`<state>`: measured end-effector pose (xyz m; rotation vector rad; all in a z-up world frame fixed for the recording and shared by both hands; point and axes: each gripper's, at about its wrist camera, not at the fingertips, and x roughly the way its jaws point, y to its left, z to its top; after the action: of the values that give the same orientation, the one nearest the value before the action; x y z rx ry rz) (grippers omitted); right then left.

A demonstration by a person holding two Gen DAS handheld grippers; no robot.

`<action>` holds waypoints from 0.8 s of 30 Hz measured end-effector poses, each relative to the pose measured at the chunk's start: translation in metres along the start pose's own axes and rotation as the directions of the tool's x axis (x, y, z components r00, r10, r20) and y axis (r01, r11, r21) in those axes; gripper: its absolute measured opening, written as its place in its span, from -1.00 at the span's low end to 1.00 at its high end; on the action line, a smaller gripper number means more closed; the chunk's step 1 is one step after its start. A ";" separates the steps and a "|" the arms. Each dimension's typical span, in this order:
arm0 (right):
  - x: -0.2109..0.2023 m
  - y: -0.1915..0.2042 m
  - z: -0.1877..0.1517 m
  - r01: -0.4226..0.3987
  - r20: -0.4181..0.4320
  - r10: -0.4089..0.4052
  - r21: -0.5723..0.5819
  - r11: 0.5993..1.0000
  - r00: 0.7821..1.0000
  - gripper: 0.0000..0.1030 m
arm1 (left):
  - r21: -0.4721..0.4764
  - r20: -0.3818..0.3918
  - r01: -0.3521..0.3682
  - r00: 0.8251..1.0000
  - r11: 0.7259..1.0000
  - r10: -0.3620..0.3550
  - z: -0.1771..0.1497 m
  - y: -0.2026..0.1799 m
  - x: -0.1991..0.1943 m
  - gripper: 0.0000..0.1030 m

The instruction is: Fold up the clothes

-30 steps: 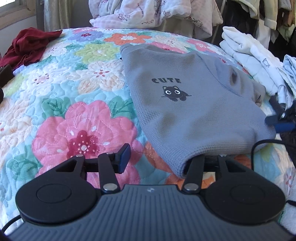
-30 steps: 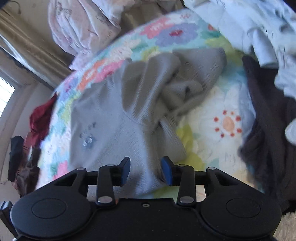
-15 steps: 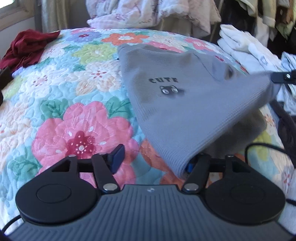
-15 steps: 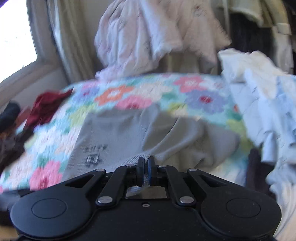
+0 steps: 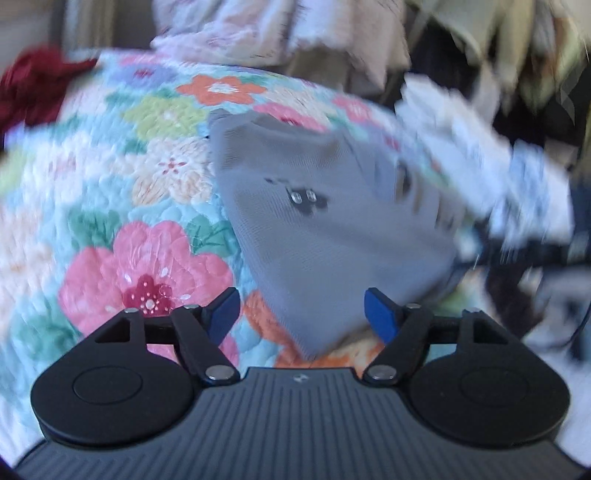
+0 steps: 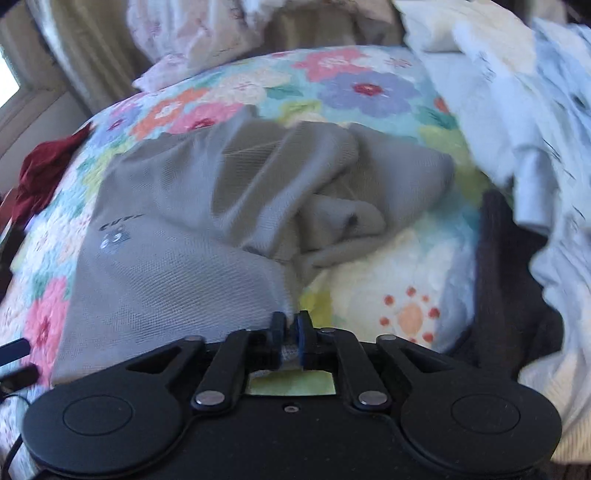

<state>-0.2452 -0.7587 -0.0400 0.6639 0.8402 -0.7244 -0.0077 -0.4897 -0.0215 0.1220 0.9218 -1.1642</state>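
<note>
A grey shirt [image 5: 314, 229] with a small black cat print lies on the flowered quilt [image 5: 110, 184]. My left gripper [image 5: 301, 314] is open and its jaws are opening wider. The shirt's near corner lies between the blue pads [image 5: 380, 317] and touches neither. In the right wrist view the grey shirt [image 6: 177, 266] is rumpled, with a bunched sleeve in the middle. My right gripper [image 6: 290, 332] pinches the shirt's near hem between its pads, and its jaws are starting to open. The left wrist view is blurred.
A dark red garment [image 5: 33, 85] lies at the quilt's far left edge. A pile of white and pale blue clothes [image 6: 535, 129] fills the right side, with a dark garment [image 6: 509, 295] beside it. Pink-printed clothes [image 5: 240, 33] hang behind the bed.
My left gripper's jaws have spread and come off the shirt's corner, and the gripper has risen. My right gripper went from open above the shirt to pinching its hem.
</note>
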 end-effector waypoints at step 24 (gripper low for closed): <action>0.010 -0.040 -0.033 -0.526 0.272 0.453 0.351 0.775 0.849 -0.57 | -0.279 -0.103 0.159 0.976 0.947 -0.194 -0.005 0.030 0.069 0.12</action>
<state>-0.2858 -0.7602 -0.0737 1.1376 0.3133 -0.4659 0.0206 -0.5245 -0.0827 -0.1098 1.2178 -1.1938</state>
